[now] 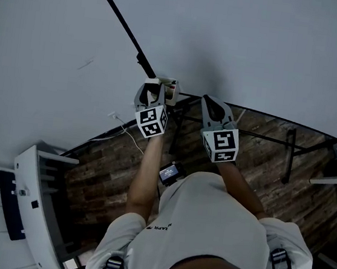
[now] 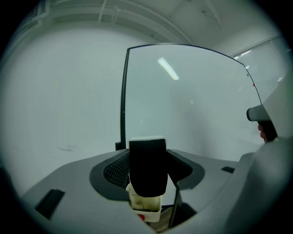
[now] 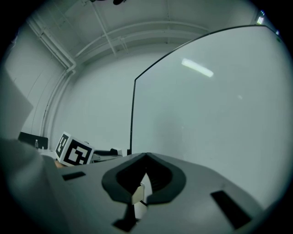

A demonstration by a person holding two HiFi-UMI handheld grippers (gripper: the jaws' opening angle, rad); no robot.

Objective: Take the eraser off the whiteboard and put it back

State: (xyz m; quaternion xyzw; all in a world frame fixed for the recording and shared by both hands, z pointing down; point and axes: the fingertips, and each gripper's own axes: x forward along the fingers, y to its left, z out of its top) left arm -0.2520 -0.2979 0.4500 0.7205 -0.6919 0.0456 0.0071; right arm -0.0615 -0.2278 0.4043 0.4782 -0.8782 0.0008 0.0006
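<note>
We hold the left tool (image 1: pixel 159 88) level toward the whiteboard (image 1: pixel 241 42), and its jaws stand wide apart yet clamp the eraser (image 2: pixel 147 167) from both sides. In the left gripper view the eraser sits upright between the jaws. Its black felt side faces the camera, and the pale plastic body shows below it with a small red mark near the bottom. From the head view the eraser is at the board's lower left corner, right by the black frame (image 1: pixel 119 15) that runs along the board's left edge. We cannot tell whether the eraser touches the board's surface or is just in front of it. The right tool (image 3: pixel 146 157) also points level at the board, just beside the left one and a little apart from it. Its jaw tips are together and grip nothing. In the right gripper view the left tool's marker cube (image 3: pixel 73 153) shows at the lower left, in front of the plain wall (image 3: pixel 91 100). Below both tools lie the dark wood floor (image 1: pixel 262 167) and the black legs of the board's stand (image 1: pixel 288 154). A thin white cable (image 1: pixel 133 137) trails over the floor near the wall. Our arms reach forward in short white sleeves (image 1: pixel 212 221).
</note>
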